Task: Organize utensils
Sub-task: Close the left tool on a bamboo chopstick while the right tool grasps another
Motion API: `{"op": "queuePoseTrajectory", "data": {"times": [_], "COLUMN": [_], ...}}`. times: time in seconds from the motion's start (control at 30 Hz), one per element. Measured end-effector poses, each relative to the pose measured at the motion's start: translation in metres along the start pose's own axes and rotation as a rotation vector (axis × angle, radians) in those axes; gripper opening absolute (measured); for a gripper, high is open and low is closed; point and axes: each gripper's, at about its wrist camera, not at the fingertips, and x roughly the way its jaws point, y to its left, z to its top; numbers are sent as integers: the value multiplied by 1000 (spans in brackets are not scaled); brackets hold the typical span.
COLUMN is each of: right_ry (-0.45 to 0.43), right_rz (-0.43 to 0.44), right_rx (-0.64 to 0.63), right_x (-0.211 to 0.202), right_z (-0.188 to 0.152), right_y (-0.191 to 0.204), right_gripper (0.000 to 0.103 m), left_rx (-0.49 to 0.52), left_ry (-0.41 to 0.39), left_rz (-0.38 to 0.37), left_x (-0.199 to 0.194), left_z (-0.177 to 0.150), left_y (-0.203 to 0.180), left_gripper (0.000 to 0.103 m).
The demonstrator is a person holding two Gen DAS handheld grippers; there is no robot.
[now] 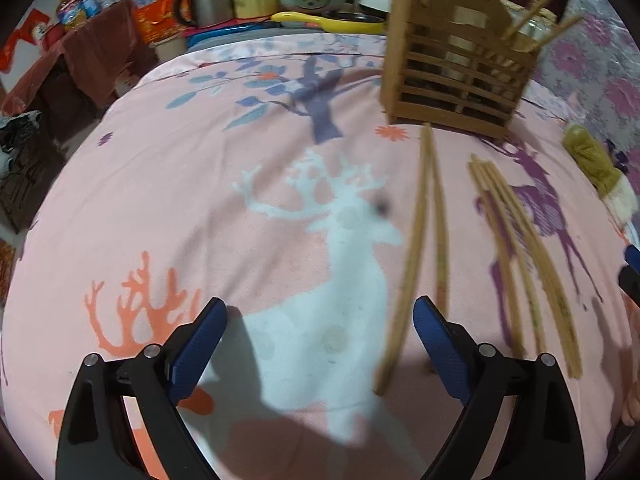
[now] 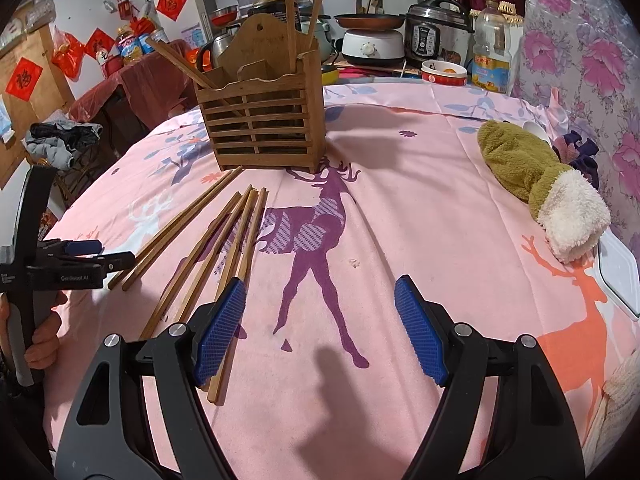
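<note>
Chopsticks [image 2: 208, 248] lie loose on the tablecloth [image 2: 400, 220] just before the wooden holder [image 2: 264, 120], both left gripper [image 1: 320, 344] and right gripper [image 2: 320, 332] gaping empty; a shallow pinch risks scattering neighbouring sticks.

cloth [image 2: 400, 208]: pink, deer print | holder [image 2: 264, 120]: brown wood | mitten [image 2: 532, 176]: olive, cream cuff | tool pads [image 2: 222, 330]: blue

Even indoor light, soft claw shadows on the cloth [image 2: 400, 216], left view motion-blurred, fisheye-warped dark corners.
</note>
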Motion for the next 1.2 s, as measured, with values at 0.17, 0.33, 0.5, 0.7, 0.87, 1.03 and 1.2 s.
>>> {"op": "queuePoseTrajectory", "data": {"times": [0.17,0.33,0.5,0.7,0.87,1.03,1.2], "right_ry": [2,9,22,92,142,171,152], "right_rz": [0,8,68,161,185,133,26], "right_rx": [3,15,0,-53,-144,-206,-134], "right_x": [1,2,2,10,15,22,23], "right_z": [0,0,-1,-9,-22,-29,-21], "right_y": [0,-4,2,16,38,47,23], "right_gripper": [75,75,74,50,45,37,39], "left_rx": [84,118,7,51,31,30,18], "left_ry": [-14,-37,-23,-36,-30,-30,-29], "left_rz": [11,16,-2,52,31,33,39], "left_x": [-2,-11,-10,-11,-11,-11,-11], "left_z": [-7,-16,-12,-15,-14,-14,-14], "left_y": [-19,-21,6,-4,0,0,2], "left_gripper": [57,13,13,13,13,14,23]}}
